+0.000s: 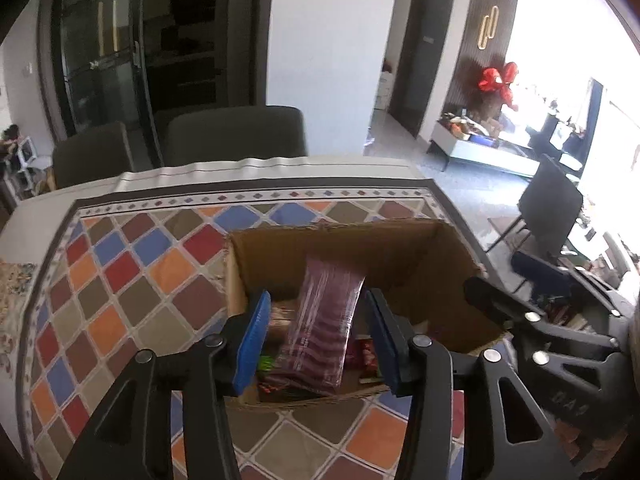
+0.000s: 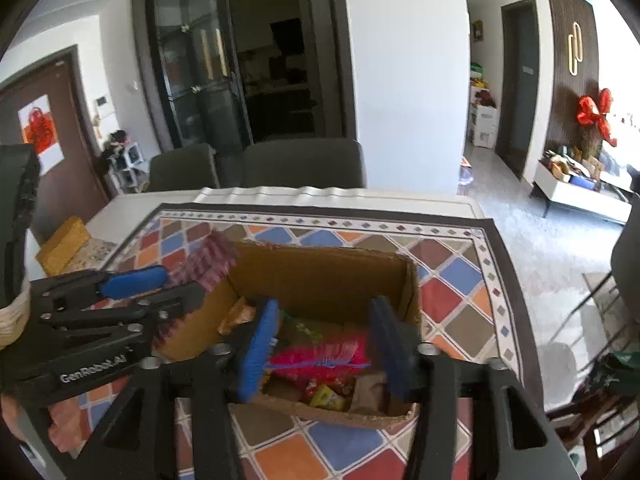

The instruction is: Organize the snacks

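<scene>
An open cardboard box (image 1: 400, 248) (image 2: 320, 276) stands on the patterned tablecloth and holds several snack packets. My left gripper (image 1: 316, 340) is over the box with its jaws apart. A maroon striped snack packet (image 1: 326, 320) stands between the blue pads without clear contact, blurred; in the right wrist view it (image 2: 208, 260) pokes out past the left gripper (image 2: 160, 284) at the box's left wall. My right gripper (image 2: 324, 344) is over the box with its jaws apart. A pink packet (image 2: 320, 356) lies across between its pads; contact is unclear.
The tablecloth (image 1: 140, 280) (image 2: 460, 280) covers the table. Two grey chairs (image 1: 236, 132) (image 2: 304, 162) stand at the far edge. A yellow woven mat (image 2: 64, 244) lies at the table's left. A black chair (image 1: 552, 204) stands on the floor to the right.
</scene>
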Demonstrator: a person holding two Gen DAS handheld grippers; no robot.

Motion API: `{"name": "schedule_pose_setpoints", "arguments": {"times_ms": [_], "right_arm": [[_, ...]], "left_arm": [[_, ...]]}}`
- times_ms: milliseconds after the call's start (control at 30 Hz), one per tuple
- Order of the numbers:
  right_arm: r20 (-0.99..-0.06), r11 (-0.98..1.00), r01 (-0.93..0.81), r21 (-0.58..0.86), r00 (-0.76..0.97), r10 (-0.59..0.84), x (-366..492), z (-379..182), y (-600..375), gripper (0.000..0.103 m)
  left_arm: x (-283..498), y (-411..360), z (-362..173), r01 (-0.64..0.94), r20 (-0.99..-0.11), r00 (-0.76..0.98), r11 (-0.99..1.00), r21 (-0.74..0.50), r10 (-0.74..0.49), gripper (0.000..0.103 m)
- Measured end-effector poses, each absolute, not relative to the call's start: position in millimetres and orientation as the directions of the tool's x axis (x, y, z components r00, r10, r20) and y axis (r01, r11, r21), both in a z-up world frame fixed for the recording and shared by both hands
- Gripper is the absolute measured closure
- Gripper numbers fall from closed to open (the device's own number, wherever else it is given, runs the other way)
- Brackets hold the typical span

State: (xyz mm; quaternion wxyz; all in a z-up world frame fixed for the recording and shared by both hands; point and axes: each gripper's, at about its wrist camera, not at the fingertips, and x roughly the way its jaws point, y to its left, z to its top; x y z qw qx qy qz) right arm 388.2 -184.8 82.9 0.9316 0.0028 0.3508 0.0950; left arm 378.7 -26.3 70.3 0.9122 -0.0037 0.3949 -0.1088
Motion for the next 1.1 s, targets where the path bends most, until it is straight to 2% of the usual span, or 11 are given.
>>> {"name": "schedule_pose_setpoints", "arguments": {"times_ms": [33, 300, 667, 967, 1100], "right_arm": [[-0.655, 0.985, -0.16, 0.071, 0.737, 0.167, 388.6, 82.9, -186.1, 0.037], [-0.628, 0.99, -0.131, 0.054, 0.766, 0.136, 358.3, 89.6, -190.2, 0.035], [-0.534, 0.993, -0.101, 0.054, 0.838, 0.114, 272.9, 105.0, -197.3, 0.022], [-0.435, 0.999, -0.041, -0.006, 0.9, 0.034, 196.1, 110.5, -201.3, 0.01], [-0.418, 0.999, -0.021, -0.024, 0.908, 0.009, 168.8, 109.5, -202.2, 0.01]], "left_arm": [[377.0, -25.7, 71.3, 0.195, -0.717, 0.669, 0.977, -0.086, -0.197, 0.053], [330.7, -23.9, 83.0, 0.173, -0.649, 0.747, 0.985, -0.017, -0.143, 0.042], [236.5, -19.3, 104.3, 0.142, -0.509, 0.855, 0.989, 0.039, -0.103, 0.018], [173.3, -18.1, 98.0, 0.111, -0.455, 0.888, 0.991, 0.078, -0.064, 0.011], [147.5, -15.5, 95.3, 0.118, -0.441, 0.894, 0.991, 0.06, -0.079, 0.005]]}}
